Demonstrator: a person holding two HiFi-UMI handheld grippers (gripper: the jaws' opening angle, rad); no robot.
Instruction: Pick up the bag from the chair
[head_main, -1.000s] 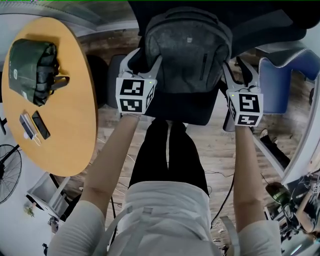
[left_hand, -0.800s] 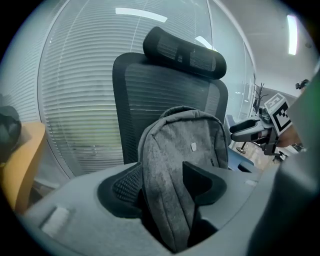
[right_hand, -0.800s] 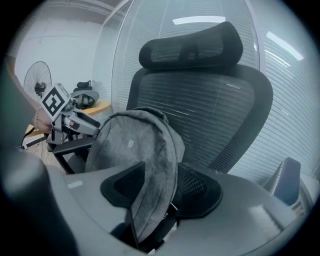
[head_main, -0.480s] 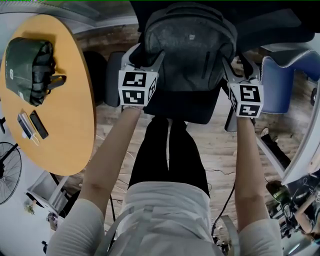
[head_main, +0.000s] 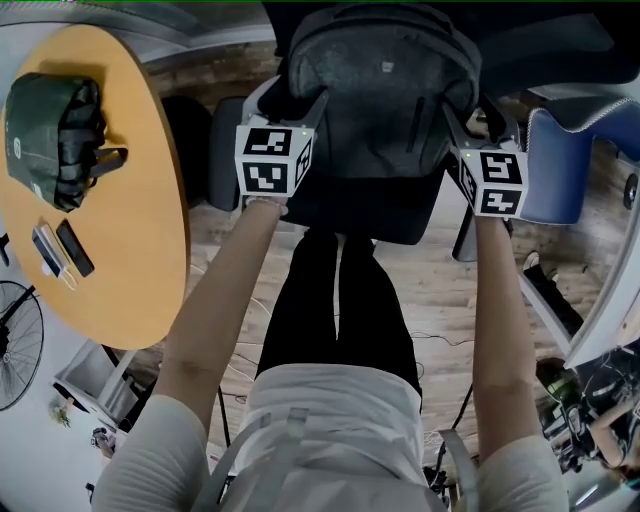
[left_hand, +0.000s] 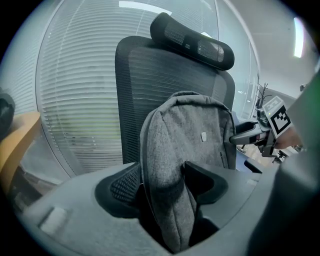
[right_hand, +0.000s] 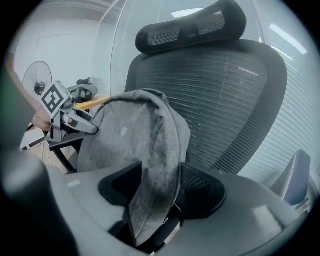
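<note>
A grey backpack (head_main: 375, 90) stands upright on the seat of a black mesh office chair (head_main: 360, 215), leaning against its backrest (left_hand: 150, 65). My left gripper (head_main: 290, 100) is at the bag's left side and my right gripper (head_main: 472, 120) at its right side. In the left gripper view the bag's (left_hand: 190, 135) side edge runs between the jaws of the left gripper (left_hand: 162, 187). In the right gripper view the other edge of the bag (right_hand: 135, 145) lies between the jaws of the right gripper (right_hand: 160, 192). Both pairs of jaws have just been opening and stand wide, with the fabric loose between them.
A round wooden table (head_main: 150, 200) stands at the left with a dark green bag (head_main: 55, 140) and a phone (head_main: 75, 248) on it. A blue chair (head_main: 555, 170) is close on the right. A fan (head_main: 15, 345) stands on the floor at lower left.
Both grippers have sunk and slid further forward along the bag's sides. Their jaws stand wider apart than a second ago. The bag has stayed on the seat.
</note>
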